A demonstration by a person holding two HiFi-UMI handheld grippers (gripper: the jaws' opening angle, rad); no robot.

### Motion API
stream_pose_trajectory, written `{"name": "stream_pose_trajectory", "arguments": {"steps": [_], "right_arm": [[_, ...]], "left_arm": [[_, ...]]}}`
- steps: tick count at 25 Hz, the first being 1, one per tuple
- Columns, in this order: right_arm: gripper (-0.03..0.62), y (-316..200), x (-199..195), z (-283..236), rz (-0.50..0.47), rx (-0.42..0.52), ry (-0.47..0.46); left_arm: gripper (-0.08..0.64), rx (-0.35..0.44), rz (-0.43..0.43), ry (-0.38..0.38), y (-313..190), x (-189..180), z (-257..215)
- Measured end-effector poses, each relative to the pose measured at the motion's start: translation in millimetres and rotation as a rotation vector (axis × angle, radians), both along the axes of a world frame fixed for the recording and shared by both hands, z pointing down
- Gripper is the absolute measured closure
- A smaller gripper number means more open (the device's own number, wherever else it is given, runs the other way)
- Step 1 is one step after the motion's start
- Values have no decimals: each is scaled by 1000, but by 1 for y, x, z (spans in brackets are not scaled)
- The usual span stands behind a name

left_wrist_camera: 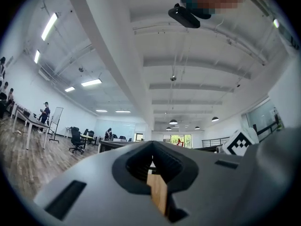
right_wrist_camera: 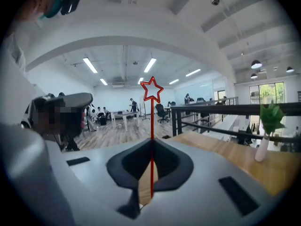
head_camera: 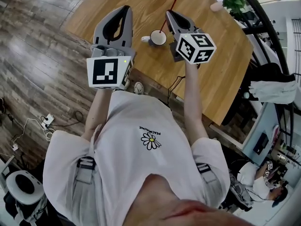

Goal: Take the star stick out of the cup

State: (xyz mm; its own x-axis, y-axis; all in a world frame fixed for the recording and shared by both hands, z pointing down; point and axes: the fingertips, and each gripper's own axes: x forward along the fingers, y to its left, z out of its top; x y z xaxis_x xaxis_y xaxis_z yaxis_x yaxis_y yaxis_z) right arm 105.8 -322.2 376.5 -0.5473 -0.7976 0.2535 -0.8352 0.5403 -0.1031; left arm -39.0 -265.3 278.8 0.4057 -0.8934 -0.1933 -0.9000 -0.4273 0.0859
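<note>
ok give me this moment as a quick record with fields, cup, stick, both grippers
table: light wooden tabletop
cup: white round cup, standing on the table between the two grippers
stick: thin red stick with a star outline top, lower end in the cup
right gripper: jaws shut on the stick's shaft above the cup
left gripper: jaws together, nothing between them, left of the cup
task state: stick not yet out of the cup

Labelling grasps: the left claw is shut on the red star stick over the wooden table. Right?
No. The right claw is the one shut on the red star stick, over the wooden table; the right gripper view shows it. The left claw is shut on nothing.
</note>
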Motion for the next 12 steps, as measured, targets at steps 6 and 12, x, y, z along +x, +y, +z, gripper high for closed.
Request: {"name": "stream_pose_trajectory", "arguments": {"steps": [6,12], "right_arm": [[581,44,29,-105,89,301,-77],[581,106,58,-157,291,534,-43]], "left_arm": [[545,32,95,-8,8,37,-30],[545,107,211,-39,24,66,-57]]}}
